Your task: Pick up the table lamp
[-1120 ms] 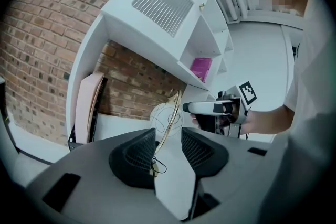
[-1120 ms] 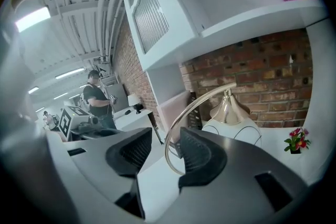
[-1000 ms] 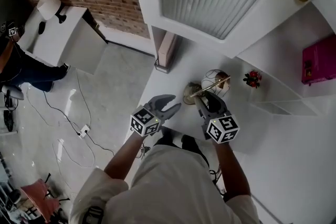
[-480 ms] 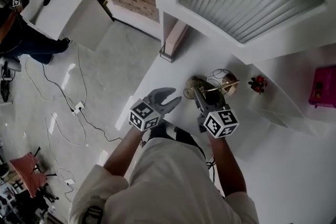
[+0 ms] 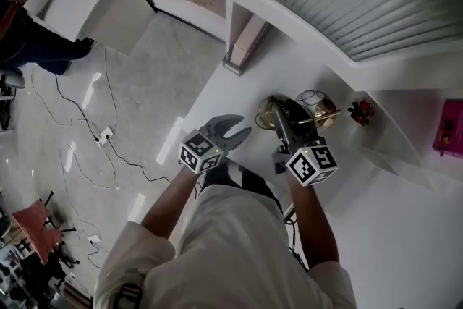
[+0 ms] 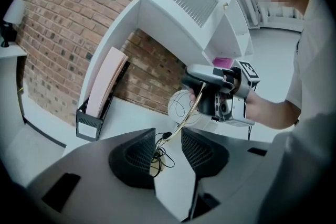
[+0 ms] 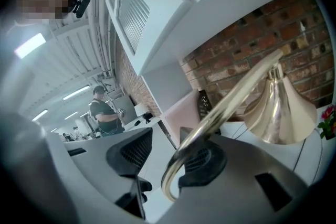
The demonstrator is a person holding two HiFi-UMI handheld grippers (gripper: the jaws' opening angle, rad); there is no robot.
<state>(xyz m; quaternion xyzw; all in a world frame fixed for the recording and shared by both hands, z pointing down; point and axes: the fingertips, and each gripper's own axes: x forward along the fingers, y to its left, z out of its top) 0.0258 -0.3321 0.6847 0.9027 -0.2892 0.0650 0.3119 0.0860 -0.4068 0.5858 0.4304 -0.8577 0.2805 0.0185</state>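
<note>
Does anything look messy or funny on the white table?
Yes: the lamp's black cord lies in a tangled bunch by its brass base, not laid out straight. Nothing else stands out.

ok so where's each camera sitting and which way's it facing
Head view: on the person's head, facing steeply down at the white table; shows torso, forearms, left gripper, right gripper.
Left gripper view: on the left gripper, along its open jaws toward the table lamp and right gripper.
Right gripper view: on the right gripper, along its closing jaws, lamp's brass arm between them.
Shared: all show the lamp.
</note>
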